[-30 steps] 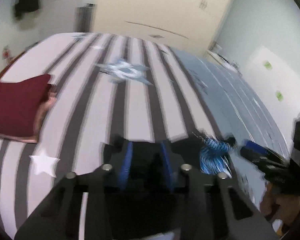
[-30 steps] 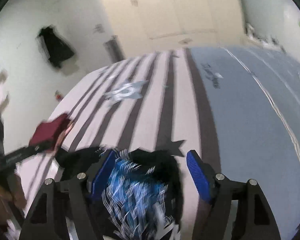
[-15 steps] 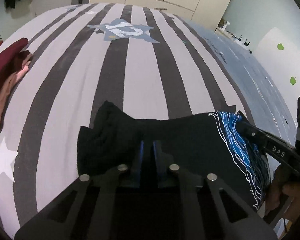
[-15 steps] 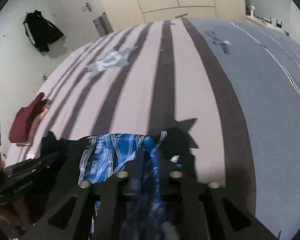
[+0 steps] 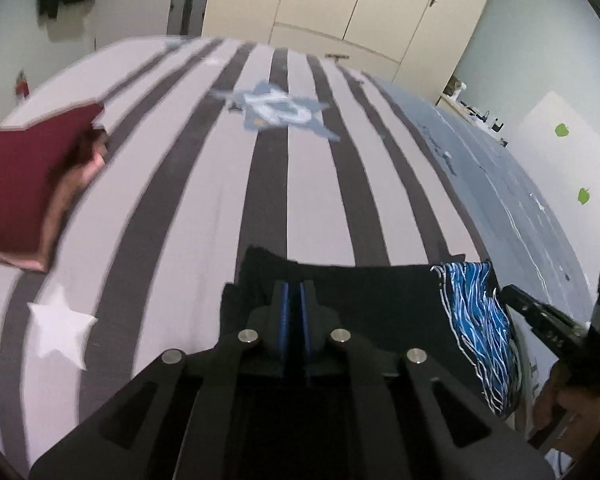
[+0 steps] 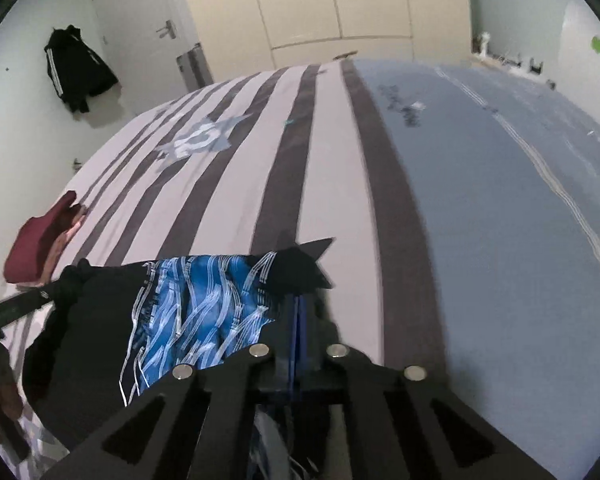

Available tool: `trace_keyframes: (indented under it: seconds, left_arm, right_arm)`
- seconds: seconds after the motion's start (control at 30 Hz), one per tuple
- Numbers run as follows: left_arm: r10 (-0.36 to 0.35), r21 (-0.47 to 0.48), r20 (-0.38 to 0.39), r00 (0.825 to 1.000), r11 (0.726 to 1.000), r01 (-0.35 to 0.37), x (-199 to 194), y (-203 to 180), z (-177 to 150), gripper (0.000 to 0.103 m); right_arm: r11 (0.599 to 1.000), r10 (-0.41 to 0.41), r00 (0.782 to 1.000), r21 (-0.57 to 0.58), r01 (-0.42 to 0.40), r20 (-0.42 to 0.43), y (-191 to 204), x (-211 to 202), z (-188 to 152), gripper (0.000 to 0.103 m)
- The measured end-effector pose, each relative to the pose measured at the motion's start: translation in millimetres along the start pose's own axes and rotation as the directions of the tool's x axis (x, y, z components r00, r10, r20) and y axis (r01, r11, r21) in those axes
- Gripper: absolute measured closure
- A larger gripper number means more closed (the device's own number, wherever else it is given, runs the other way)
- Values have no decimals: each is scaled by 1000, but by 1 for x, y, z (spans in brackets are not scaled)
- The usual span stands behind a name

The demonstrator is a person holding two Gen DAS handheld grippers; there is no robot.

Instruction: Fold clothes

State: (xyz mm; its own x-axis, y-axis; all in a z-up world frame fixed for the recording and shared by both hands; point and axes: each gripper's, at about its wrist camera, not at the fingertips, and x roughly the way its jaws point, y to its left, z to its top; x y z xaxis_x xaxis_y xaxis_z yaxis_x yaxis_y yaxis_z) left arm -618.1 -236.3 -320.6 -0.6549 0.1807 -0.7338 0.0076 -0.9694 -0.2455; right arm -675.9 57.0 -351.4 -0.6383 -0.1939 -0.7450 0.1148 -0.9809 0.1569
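Striped bedding (image 5: 172,208) with star prints covers the bed, with cream wardrobes (image 5: 364,4) at its far end and a dark jacket (image 6: 78,68) hung on the wall. Both tools point down at the near edge of the bed, where black shorts (image 5: 364,292) with a blue wavy panel (image 5: 476,320) lie.

Left tool (image 5: 294,312): its jaws are pressed together on the black cloth, which bunches up just ahead of its tips. Right tool (image 6: 298,320): its jaws have just been closing and are now pinched on the other corner of the shorts (image 6: 100,320), with the blue panel (image 6: 204,312) spreading off to that tool's left. Each tool shows at the edge of the other's view, so the two grip opposite ends of one hem or waistband (which of the two I cannot tell).

By my reading, the step in hand is the pick-up at the start of a fold: both corners are taken and the garment is not yet spread flat. Next comes a joint lift, with the tools kept apart so the cloth hangs taut, then a lay-down on the open stripes ahead. Thin cloth can slip from a narrow pinch, so the lift wants to be even on both sides.

Far to the left tool's left sits a folded stack (image 5: 24,184), maroon over pink, likely clothes already done.
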Motion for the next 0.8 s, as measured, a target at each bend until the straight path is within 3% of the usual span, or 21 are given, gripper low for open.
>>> trace_keyframes:
  seconds: [0.17,0.3,0.47,0.67,0.8]
  left_arm:
    - [-45,83,-5,999,995,45,3,-37,-1,96]
    - [16,95,-51,999,995,-11,38,-41,-3,96]
    - [-13,-34,-79,997,999,10,59,4,-8,101]
    - [3,-6,-39,999,1000,-3,44,12,-4,101]
    - [41,-32,-8,999,999,-41,31,21,-1,101]
  right_arm:
    - [998,21,999,-67,-18,49,28,-10,5,96]
    - [992,27,999,-127,-23,33,55,20,8,95]
    - [997,9,1000,-77,-9,-3,41,57,7,97]
    - [1000,5,1000,25,-5,7,9,55,7,103]
    - [1000,-11,1000,-21,12,17,3,50,7,103]
